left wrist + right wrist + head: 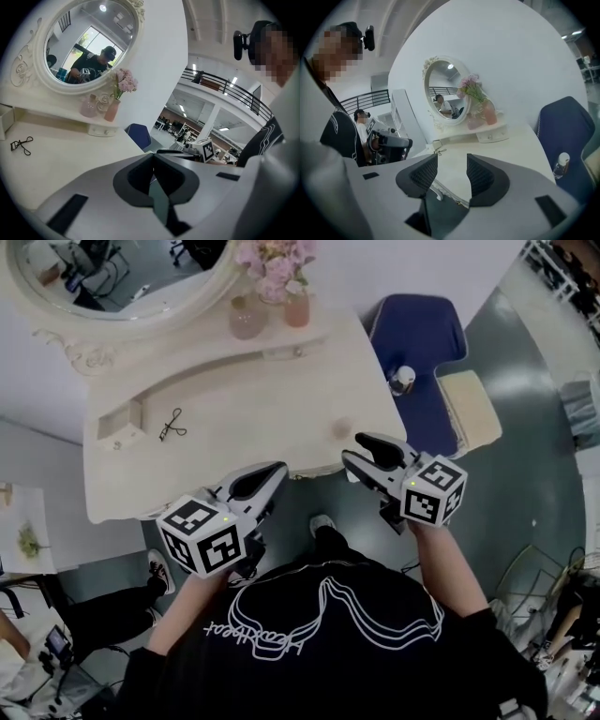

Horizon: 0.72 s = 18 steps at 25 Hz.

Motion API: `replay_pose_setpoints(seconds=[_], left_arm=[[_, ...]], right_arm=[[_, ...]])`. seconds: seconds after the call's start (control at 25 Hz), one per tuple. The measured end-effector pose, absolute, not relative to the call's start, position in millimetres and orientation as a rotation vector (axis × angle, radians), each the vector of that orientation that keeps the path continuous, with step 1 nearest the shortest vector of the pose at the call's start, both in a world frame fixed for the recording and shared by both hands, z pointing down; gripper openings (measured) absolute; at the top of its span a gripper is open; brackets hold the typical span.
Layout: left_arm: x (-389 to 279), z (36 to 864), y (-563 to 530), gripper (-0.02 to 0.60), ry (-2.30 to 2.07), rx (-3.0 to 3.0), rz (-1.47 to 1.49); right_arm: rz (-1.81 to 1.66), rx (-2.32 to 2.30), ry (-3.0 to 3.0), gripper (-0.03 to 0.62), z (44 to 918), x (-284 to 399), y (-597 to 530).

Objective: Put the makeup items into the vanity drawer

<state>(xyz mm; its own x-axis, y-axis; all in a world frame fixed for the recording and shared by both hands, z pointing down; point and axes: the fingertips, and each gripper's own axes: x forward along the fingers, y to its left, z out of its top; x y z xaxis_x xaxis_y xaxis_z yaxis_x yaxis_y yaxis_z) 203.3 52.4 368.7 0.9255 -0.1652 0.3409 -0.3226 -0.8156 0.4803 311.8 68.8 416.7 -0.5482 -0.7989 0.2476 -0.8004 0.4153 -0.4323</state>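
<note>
Head view: I am wearing a black T-shirt [384, 652] whose white script print [251, 637] is showing upside down beneath a looping line drawing; it is appearing to read "Heartbeat", though I cannot be sure. The cubes on my left tool [269, 474] and right tool [362, 454] are showing black-and-white square codes only. Nothing else is reading legibly.

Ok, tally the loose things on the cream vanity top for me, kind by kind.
Black metal eyelash curler: 1
Pink glass vases: 2, a round one and a taller one
Bunch of pink flowers, standing in the taller vase: 1
Total: 4
</note>
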Motion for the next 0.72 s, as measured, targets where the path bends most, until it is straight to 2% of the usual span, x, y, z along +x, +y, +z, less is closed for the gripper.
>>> replay_pose_setpoints(seconds=[0.28,0.72], left_arm=[[205,380,24,0.005,-0.433,2.483,0.384],[200,402,2,0.005,-0.523,2.396,0.401]], right_arm=[[0.647,1.416,-2.452,0.213,463,329,40],[0.552,1.337,-2.252,0.225,525,344,15]])
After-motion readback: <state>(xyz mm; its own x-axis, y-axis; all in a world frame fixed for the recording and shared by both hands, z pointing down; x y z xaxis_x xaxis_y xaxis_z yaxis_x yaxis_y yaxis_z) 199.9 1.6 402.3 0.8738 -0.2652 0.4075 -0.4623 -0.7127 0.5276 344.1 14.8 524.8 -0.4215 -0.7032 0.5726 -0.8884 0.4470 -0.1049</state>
